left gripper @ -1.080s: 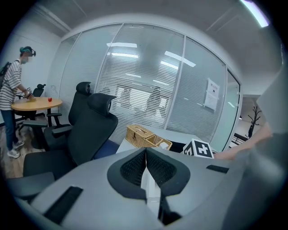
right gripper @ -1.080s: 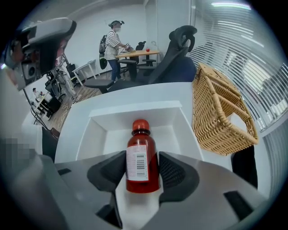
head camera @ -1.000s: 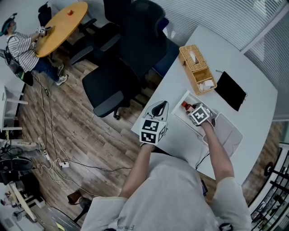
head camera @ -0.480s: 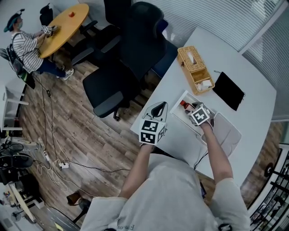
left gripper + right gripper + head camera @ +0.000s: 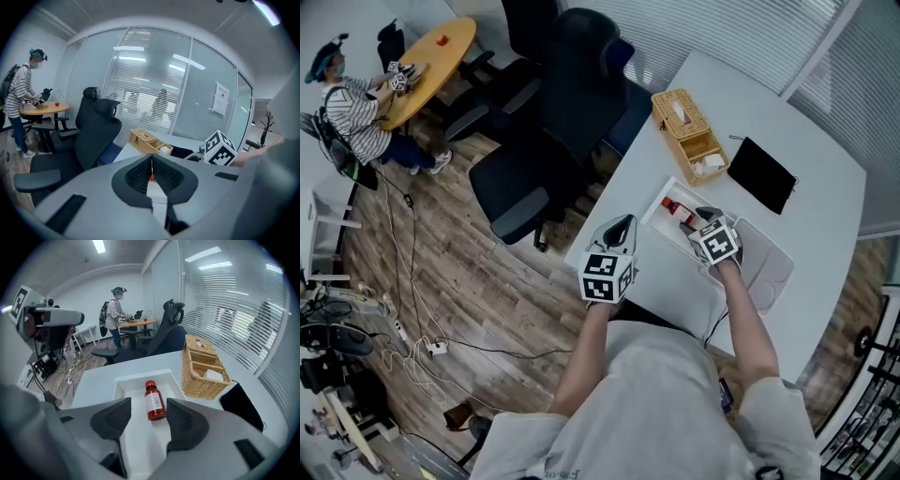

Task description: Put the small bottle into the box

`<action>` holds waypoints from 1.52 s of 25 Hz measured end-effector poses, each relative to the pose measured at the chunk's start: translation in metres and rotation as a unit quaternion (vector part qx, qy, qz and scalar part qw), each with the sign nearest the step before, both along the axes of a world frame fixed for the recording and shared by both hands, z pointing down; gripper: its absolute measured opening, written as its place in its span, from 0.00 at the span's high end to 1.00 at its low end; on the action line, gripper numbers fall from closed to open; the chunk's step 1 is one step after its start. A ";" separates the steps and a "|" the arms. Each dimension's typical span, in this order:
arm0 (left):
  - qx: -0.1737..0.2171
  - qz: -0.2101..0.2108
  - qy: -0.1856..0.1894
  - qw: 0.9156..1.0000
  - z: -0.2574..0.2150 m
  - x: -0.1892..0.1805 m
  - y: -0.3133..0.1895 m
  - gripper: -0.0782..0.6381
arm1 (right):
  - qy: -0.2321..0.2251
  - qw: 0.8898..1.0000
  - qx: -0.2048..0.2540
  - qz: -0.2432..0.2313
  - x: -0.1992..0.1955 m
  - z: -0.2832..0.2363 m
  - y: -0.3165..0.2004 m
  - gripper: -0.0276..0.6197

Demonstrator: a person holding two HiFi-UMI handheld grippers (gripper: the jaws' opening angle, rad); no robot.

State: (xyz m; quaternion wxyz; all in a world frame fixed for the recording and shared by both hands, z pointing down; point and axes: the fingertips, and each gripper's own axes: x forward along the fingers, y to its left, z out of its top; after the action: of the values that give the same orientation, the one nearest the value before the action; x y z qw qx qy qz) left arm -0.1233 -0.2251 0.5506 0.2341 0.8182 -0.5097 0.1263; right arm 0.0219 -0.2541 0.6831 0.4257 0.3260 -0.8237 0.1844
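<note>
A small red bottle (image 5: pixel 153 402) with a white label and red cap lies on its side inside the shallow white box (image 5: pixel 125 382); in the head view the bottle (image 5: pixel 674 208) shows at the box's (image 5: pixel 654 212) near-left end. My right gripper (image 5: pixel 148 422) hangs just behind the bottle, open, with nothing between its fingers; its marker cube (image 5: pixel 715 242) sits over the box. My left gripper (image 5: pixel 151 174) is shut and empty, held near the table's front-left corner (image 5: pixel 610 246), apart from the box.
A wicker basket (image 5: pixel 686 134) with a tissue box stands at the table's far side, close to the white box. A black tablet (image 5: pixel 759 174) lies to its right. Black office chairs (image 5: pixel 546 150) crowd the table's left edge. A person stands at an orange table (image 5: pixel 427 59) far off.
The head camera has shifted, so everything sits slightly higher and to the left in frame. My right gripper stays over the box and the left stays at the table corner.
</note>
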 end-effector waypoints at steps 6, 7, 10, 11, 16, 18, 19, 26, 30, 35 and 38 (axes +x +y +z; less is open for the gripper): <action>0.001 -0.008 0.003 1.000 -0.010 0.009 0.015 0.85 | -0.050 0.997 0.025 0.046 0.010 -0.035 0.017 0.59; 0.001 -0.009 0.003 1.000 -0.010 0.010 0.016 0.85 | -0.055 0.997 0.028 0.050 0.012 -0.039 0.020 0.59; -0.001 -0.011 0.002 1.000 -0.012 0.015 0.019 0.85 | -0.075 0.994 0.038 0.072 0.019 -0.051 0.026 0.59; -0.001 -0.011 0.002 1.000 -0.012 0.017 0.021 0.85 | -0.084 0.992 0.042 0.083 0.022 -0.056 0.028 0.59; 0.001 -0.002 -0.007 1.000 -0.014 0.027 0.033 0.85 | -0.134 0.980 0.062 0.135 0.033 -0.076 0.038 0.59; 0.003 0.004 -0.012 1.000 -0.012 0.031 0.038 0.85 | -0.149 0.974 0.072 0.151 0.037 -0.081 0.043 0.59; 0.003 0.006 -0.014 1.000 -0.010 0.032 0.039 0.85 | -0.156 0.972 0.077 0.159 0.039 -0.083 0.045 0.59; 0.001 0.014 -0.016 1.000 0.004 0.041 0.063 0.85 | -0.161 0.965 0.097 0.184 0.045 -0.081 0.075 0.60; 0.007 0.017 -0.014 1.000 0.003 0.046 0.071 0.85 | -0.177 0.954 0.116 0.212 0.057 -0.086 0.090 0.60; 0.013 0.024 -0.013 1.000 -0.002 0.051 0.081 0.85 | -0.196 0.943 0.132 0.233 0.065 -0.090 0.109 0.61; 0.014 0.030 -0.008 0.999 -0.002 0.055 0.084 0.85 | -0.204 0.943 0.132 0.227 0.064 -0.091 0.115 0.62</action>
State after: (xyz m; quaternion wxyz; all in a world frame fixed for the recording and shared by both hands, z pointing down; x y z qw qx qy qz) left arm -0.0679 -0.1413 0.5484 0.2146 0.8353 -0.4887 0.1322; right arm 0.0854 -0.1388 0.5924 0.1483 0.5135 -0.8138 0.2282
